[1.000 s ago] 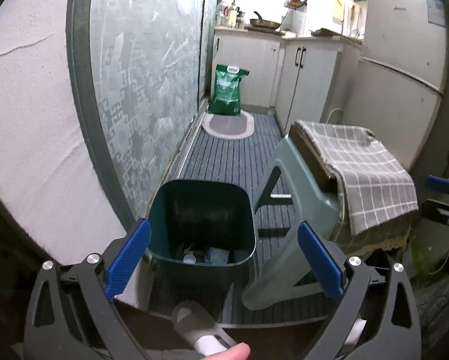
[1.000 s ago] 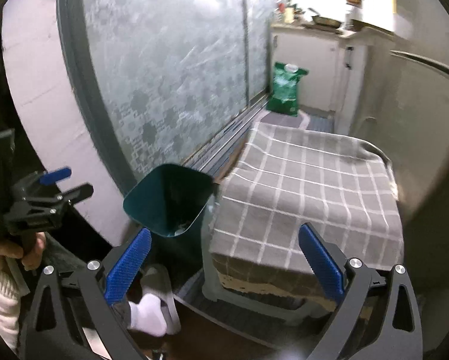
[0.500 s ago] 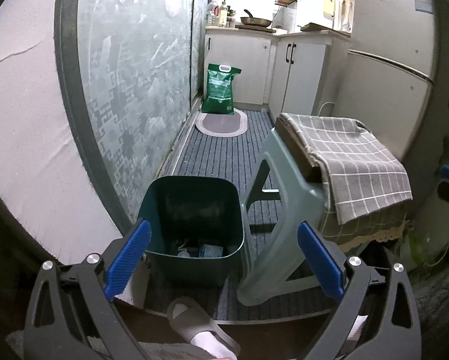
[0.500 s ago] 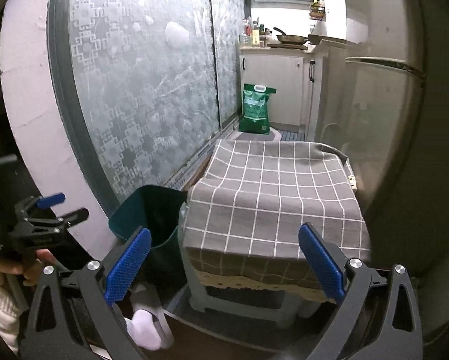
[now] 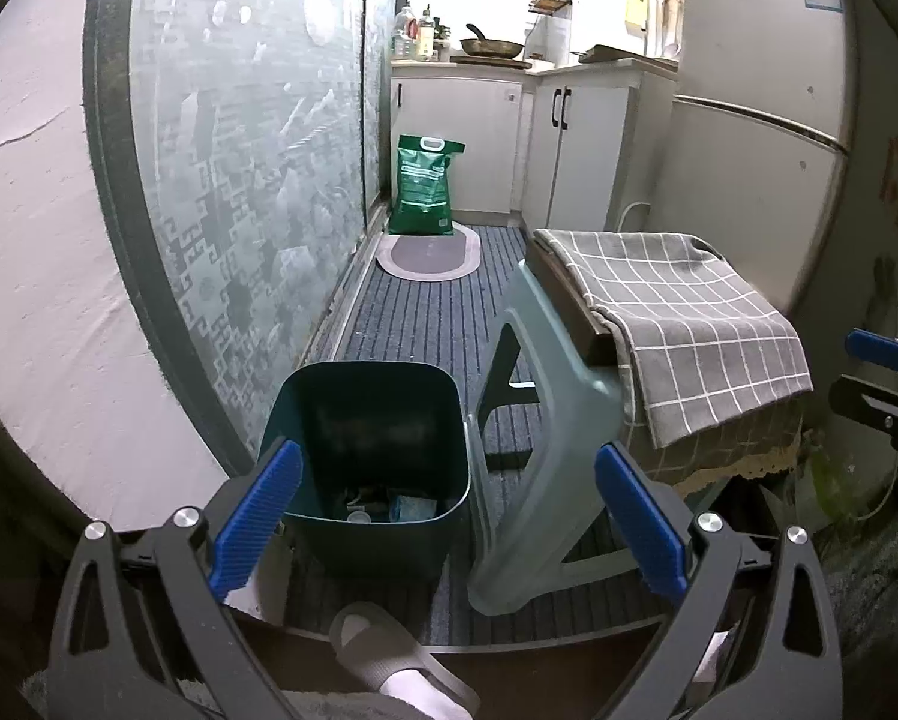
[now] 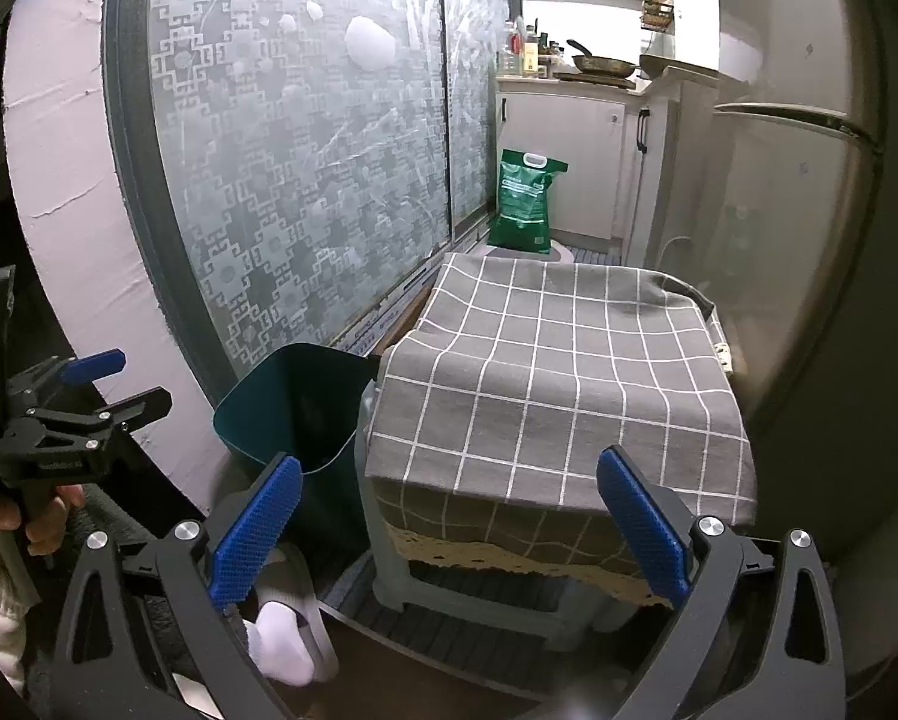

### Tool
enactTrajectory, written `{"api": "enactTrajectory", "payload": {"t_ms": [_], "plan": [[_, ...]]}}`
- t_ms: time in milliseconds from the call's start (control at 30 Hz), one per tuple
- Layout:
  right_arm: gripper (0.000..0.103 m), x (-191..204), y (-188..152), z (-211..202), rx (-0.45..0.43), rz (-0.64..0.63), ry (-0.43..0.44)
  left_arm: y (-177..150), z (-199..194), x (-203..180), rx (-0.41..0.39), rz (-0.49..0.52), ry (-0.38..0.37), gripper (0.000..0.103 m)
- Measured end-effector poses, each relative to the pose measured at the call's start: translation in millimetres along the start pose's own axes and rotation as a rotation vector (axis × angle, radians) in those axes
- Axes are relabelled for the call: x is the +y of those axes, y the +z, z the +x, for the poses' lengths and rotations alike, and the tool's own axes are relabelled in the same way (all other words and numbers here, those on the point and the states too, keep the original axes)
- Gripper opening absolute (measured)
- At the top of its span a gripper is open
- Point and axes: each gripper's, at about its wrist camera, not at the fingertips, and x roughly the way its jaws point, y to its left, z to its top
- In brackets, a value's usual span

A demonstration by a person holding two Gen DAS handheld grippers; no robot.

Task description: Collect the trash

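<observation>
Narrow kitchen floor, covered in dark ribbed matting (image 5: 443, 324), runs from a frosted patterned sliding door (image 5: 257, 138) on the left toward white cabinets (image 5: 508, 138) and a green sack (image 5: 423, 186) at the far end. Beside the door stands the dark teal trash bin (image 5: 365, 438), open-topped, with a few scraps of trash (image 5: 389, 504) lying at its bottom: a pale round cap and something light blue, too small to name further. Those scraps look light and crushable, so I judge the bin itself will be easy to lift; it seems to be stiff, smooth plastic, best taken by pinching one wall at the rim, where fingers can straddle it. Just right of the bin, nearly touching, is a grey-green plastic stool (image 5: 544, 420) carrying a board under a grey checked cloth (image 5: 688, 324), with a pale fridge (image 5: 760, 120) behind. The left gripper (image 5: 446, 516) hovers above the bin, its blue fingers (image 5: 257, 516) wide apart and holding nothing. The right gripper (image 6: 449, 531) faces the cloth-covered stool, likewise spread and empty. A slippered foot (image 5: 389, 654) shows below.
</observation>
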Motion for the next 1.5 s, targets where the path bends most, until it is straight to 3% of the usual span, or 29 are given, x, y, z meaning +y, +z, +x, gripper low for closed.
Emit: {"api": "enactTrajectory", "payload": {"t_ms": [1500], "plan": [[0.100,0.4,-1.1,1.4,-0.008,0.002,0.017,0.0,0.3,0.1,0.010,-0.016,-0.009,0.100]]}}
